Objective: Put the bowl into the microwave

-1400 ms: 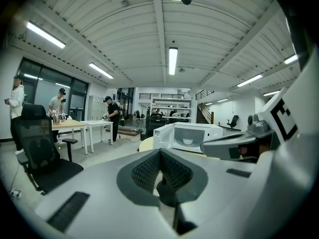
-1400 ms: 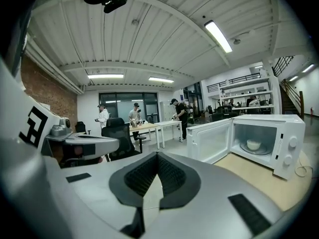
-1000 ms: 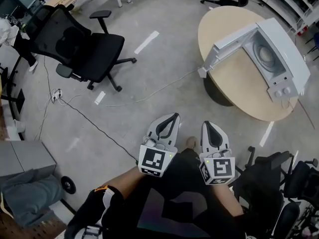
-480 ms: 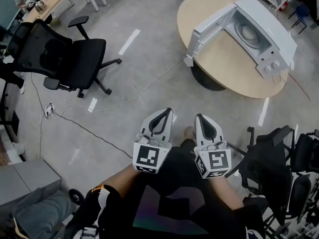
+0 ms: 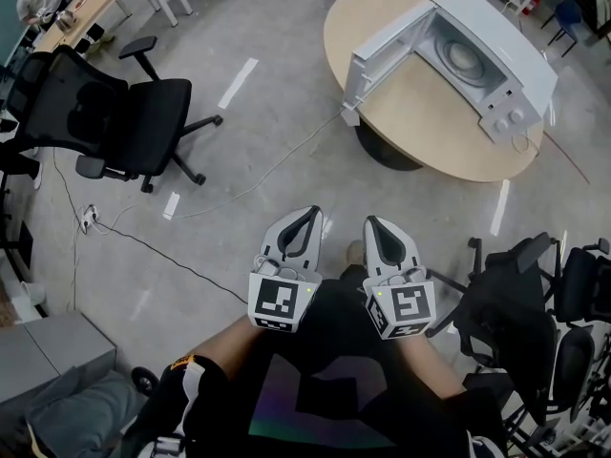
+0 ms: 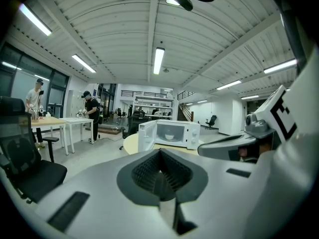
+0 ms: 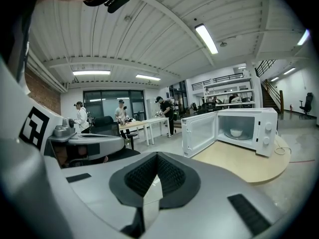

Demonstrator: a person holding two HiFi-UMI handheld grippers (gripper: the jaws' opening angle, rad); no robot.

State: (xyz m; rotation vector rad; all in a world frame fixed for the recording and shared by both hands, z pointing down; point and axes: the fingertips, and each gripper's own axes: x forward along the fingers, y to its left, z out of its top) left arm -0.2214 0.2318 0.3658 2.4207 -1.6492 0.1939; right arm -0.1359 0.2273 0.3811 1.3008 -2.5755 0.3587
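A white microwave (image 5: pixel 468 51) stands on a round wooden table (image 5: pixel 420 132) at the upper right, its door (image 5: pixel 377 55) swung open. A white bowl (image 5: pixel 461 57) sits inside on the turntable; it also shows as the bowl (image 6: pixel 169 137) and the bowl (image 7: pixel 236 132) in both gripper views. My left gripper (image 5: pixel 310 215) and right gripper (image 5: pixel 373 225) are held side by side close to my body, well short of the table. Both are shut with nothing between the jaws, as the left gripper (image 6: pixel 160 156) and right gripper (image 7: pixel 157 158) show.
A black office chair (image 5: pixel 115 113) stands at the left, and a cable (image 5: pixel 267 175) trails across the concrete floor to the table. More black chairs (image 5: pixel 516 322) crowd the lower right. A grey cabinet (image 5: pixel 48 351) is at lower left. People stand at desks (image 7: pixel 144 126) far back.
In the head view the table and microwave have drifted left and up. Both grippers have risen slightly in the picture and stayed shut and empty.
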